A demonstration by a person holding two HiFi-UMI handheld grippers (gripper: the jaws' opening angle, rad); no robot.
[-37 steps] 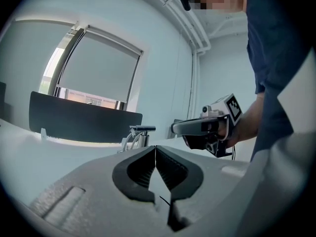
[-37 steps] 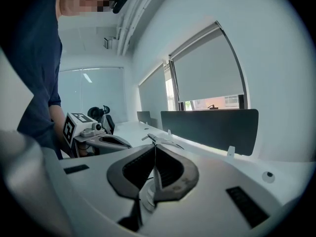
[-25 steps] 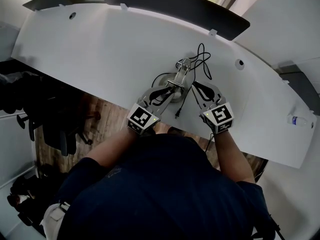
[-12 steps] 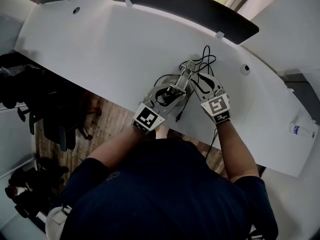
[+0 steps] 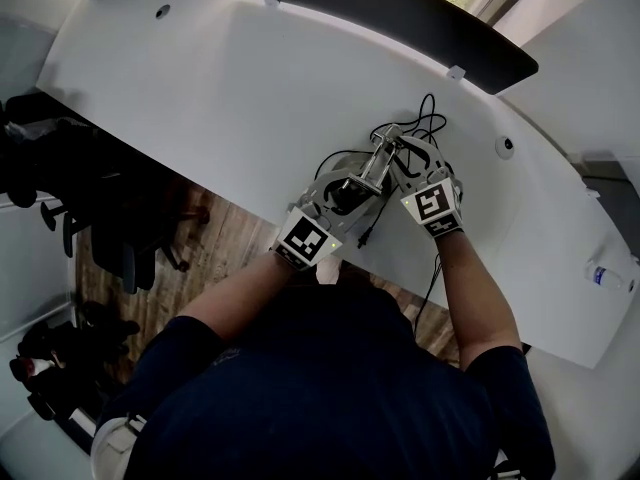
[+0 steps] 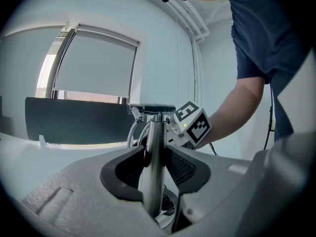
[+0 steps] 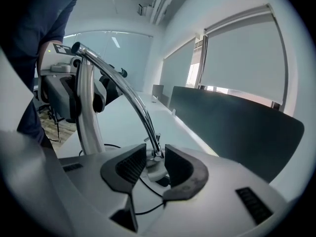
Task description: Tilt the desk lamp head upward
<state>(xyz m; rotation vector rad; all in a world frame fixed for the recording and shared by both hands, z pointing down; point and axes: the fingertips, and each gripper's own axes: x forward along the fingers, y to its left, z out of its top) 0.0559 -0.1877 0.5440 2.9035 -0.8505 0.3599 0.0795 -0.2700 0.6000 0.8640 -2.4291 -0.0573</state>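
Note:
A chrome desk lamp stands near the desk's front edge, with an upright post (image 6: 154,152) and a curved arm (image 7: 126,90) that comes down to the lamp head (image 7: 154,172). My left gripper (image 6: 155,164) is open. Its jaws have just been opening and now stand on either side of the post (image 5: 372,171), low near the base. My right gripper (image 7: 155,164) is also open after just opening. The joint at the end of the arm sits between its pads, with small gaps showing. In the head view both grippers, left (image 5: 350,183) and right (image 5: 400,153), flank the lamp.
The lamp's black cable (image 5: 425,118) loops behind it, and a plug (image 5: 362,236) lies by the white desk's (image 5: 220,88) front edge. A dark partition panel (image 5: 400,23) runs along the back. A small bottle (image 5: 608,276) lies far right. Office chairs (image 5: 110,228) stand on the floor at left.
My right gripper has come in and down toward the lamp, from beside it to around the arm's end. The left gripper has stayed by the post, shifting only slightly.

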